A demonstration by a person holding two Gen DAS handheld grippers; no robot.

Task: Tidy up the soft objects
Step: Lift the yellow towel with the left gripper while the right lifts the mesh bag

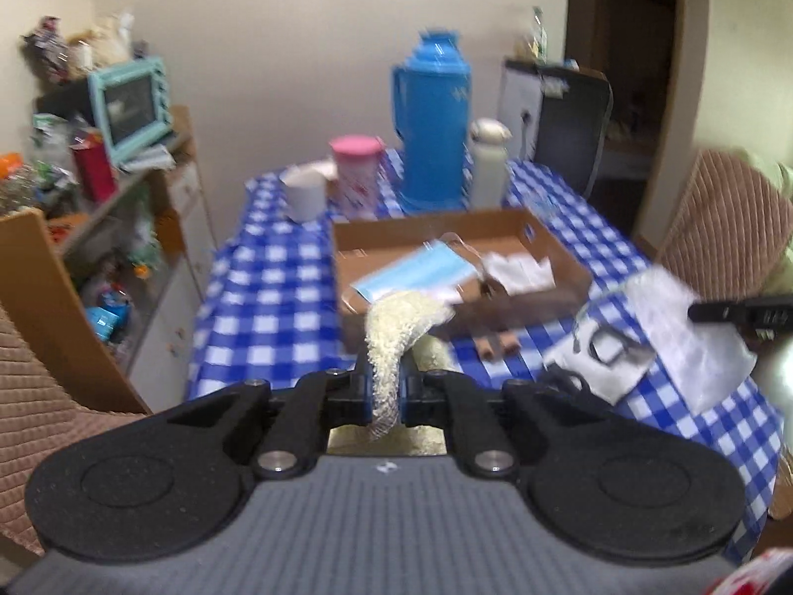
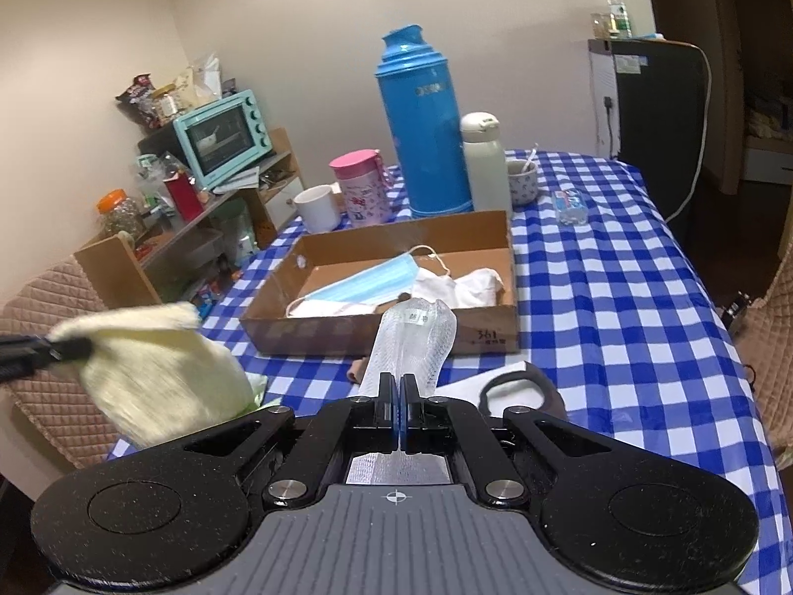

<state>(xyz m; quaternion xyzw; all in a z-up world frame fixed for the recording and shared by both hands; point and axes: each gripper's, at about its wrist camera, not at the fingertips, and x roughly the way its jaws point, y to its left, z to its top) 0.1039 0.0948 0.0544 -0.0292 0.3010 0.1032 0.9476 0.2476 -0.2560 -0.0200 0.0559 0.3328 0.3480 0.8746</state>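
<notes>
Left wrist view: our left gripper [image 1: 385, 382] pinches the yellow fluffy cloth [image 1: 396, 327]; carry it toward twelve o'clock, clear of the cardboard tray [image 1: 560, 248] wall. Our right gripper [image 2: 398, 396] clamps the white mesh cloth [image 2: 416, 342], tray at twelve o'clock.

fluffy cream cloth [image 1: 391, 332], matt cardboard box [image 2: 406, 243], glossy tablecloth [image 2: 619, 297]

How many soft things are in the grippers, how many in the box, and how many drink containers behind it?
Soft things held: 2, pale yellow fuzzy cloth, white mesh cloth
In cardboard box: 2, blue face mask, white crumpled cloth
Drink containers: 5
Total: 9
</notes>
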